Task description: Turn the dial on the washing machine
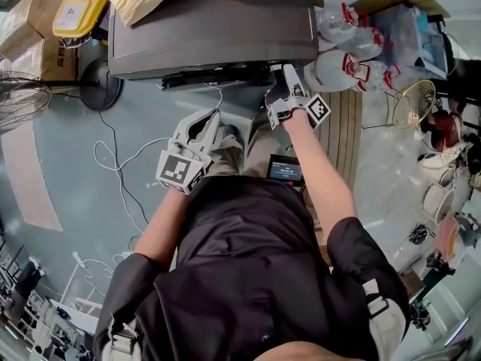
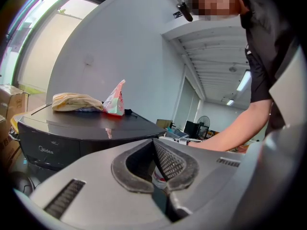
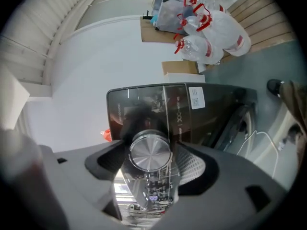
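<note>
Evidently the round brushed-metal dial, toward one end of the glossy black washing machine panel, is rigid and slick, so pinch its rim. The right gripper straddles it wide, apparently untouching; the left gripper is closed and empty.

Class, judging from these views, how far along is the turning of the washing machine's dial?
Done: right tool is at the washing machine panel. In hand: its jaws stand open either side of the silver dial, not gripping. Remaining: close on it and turn. The left tool is shut, idle.
</note>
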{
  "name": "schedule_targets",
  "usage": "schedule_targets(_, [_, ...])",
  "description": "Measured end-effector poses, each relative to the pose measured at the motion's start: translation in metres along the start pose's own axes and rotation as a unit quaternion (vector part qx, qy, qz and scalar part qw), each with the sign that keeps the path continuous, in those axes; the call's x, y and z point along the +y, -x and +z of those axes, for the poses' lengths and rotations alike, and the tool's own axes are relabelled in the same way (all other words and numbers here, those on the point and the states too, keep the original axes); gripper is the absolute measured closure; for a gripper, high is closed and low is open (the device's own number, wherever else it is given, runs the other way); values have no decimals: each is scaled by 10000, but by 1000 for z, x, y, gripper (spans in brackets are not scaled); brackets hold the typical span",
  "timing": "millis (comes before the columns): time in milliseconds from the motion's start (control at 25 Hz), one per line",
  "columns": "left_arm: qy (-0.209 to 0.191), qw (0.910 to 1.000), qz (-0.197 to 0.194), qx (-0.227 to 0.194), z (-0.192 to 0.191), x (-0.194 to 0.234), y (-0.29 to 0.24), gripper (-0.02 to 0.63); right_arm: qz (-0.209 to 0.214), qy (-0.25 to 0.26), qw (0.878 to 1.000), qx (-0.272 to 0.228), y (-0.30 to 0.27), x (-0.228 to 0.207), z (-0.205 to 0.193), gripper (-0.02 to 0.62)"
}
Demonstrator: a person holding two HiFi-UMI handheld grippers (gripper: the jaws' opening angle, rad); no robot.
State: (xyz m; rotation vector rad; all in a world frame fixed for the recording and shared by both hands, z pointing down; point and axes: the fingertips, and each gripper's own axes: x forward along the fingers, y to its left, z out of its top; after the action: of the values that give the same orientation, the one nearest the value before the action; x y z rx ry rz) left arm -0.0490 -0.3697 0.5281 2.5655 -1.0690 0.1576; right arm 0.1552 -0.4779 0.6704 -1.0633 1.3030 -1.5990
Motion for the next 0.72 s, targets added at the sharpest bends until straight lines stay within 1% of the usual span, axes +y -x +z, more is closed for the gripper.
schedule_targets(120, [61, 10000, 38, -4, -2, 3, 2, 611, 34, -71, 10000, 41, -2, -1, -1, 279])
schedule_targets(240, [89, 10000, -12, 38, -4, 3, -1, 611, -1, 72, 9998, 197, -2, 0, -3, 288])
schedule_targets(360, [68, 9999, -63, 39, -3, 3, -3, 611, -130, 246, 9994, 189, 0, -3, 0, 318])
schedule_targets(560, [68, 10000, -43, 5, -1, 4, -2, 611, -202, 375, 9989, 173, 0, -2, 0, 321])
schedule_targets(720, [71, 10000, -47, 14, -3, 4, 0, 611, -335, 780, 9961, 249, -1, -1, -1, 322])
